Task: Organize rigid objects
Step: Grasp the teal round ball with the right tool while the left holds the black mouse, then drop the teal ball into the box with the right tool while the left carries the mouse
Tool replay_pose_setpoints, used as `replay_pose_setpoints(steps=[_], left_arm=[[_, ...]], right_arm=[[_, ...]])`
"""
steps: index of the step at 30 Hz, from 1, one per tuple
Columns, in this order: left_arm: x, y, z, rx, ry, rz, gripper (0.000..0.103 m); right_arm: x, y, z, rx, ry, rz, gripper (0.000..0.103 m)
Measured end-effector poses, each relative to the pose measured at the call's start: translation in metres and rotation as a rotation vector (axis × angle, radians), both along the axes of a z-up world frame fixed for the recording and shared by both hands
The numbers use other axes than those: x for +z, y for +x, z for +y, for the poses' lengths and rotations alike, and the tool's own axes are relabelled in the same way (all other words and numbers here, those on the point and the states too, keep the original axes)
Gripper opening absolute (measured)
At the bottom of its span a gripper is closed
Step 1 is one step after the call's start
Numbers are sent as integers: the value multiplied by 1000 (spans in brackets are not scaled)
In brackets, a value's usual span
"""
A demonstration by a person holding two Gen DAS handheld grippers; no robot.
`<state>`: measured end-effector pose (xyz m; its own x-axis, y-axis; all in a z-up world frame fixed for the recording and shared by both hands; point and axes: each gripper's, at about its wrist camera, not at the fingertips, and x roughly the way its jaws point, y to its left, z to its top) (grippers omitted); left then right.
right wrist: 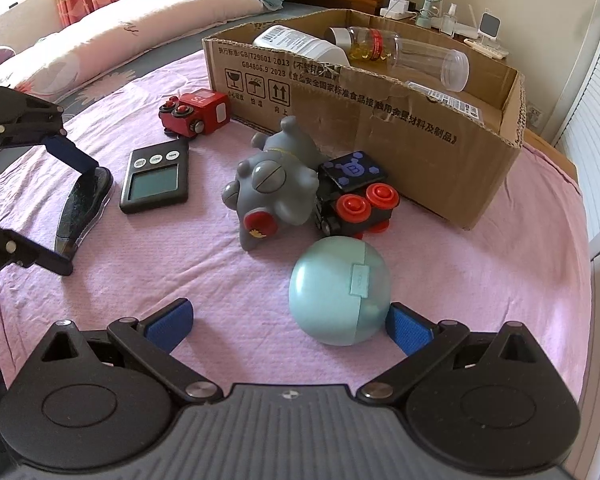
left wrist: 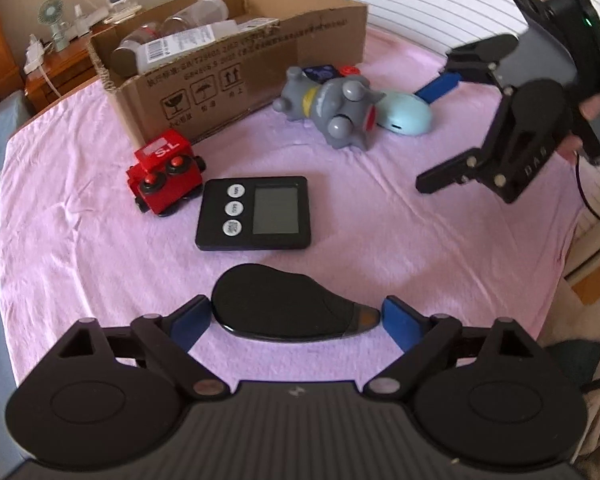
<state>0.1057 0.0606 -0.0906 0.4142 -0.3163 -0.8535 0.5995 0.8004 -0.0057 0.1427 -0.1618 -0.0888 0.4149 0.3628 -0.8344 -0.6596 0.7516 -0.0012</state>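
My left gripper (left wrist: 296, 320) is open, its blue pads on either side of a black mouse (left wrist: 288, 308) lying on the pink cloth. My right gripper (right wrist: 288, 324) is open around a light blue egg-shaped case (right wrist: 338, 290), which touches the right pad. The left wrist view shows the right gripper (left wrist: 440, 132) open near the blue case (left wrist: 406, 114). A black timer (left wrist: 256, 214), a red toy train car (left wrist: 166, 172), a grey toy animal (left wrist: 332, 108) and a black toy car (right wrist: 354, 196) lie on the cloth. The cardboard box (right wrist: 380, 120) holds bottles.
A nightstand (left wrist: 56, 68) with a small fan (left wrist: 52, 20) and chargers stands behind the box. Pillows (right wrist: 148, 28) lie on the bed to the left in the right wrist view. White slatted doors (left wrist: 420, 0) are behind the table.
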Motion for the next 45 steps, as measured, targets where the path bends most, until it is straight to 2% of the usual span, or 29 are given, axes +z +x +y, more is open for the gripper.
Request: replay_pose_setpoints(steps=[7,16,18,23,28,33,40,45], left_arm=[[-2,4,2,-69,-12,1,99],[-2,2,3,-82,-18,-6,99],[-3,3,3,-84,-16,-5,99],[-2,5,5,-102,-18,-5,99],[-1,5,5,-110,-23,-4,96],[-1,5,6,-117,-25,-6,95],[1,5,8,-102,-27,-3,90],[1,5,7,-86,-26,-2,90]], right_arm=[[0,2,0,29,3,-3,103],[-1,17,2,48,5,-2,103],[0,16,2,44,5,-3,99],[6,15,-1,21,7,-10,75],[10,11,-2,-38,-3,-7,60],[10,9,-2,-49,-3,-12,60],[8,13,-1,-64,6,-21,62],[9,13,1,-75,6,-21,59]])
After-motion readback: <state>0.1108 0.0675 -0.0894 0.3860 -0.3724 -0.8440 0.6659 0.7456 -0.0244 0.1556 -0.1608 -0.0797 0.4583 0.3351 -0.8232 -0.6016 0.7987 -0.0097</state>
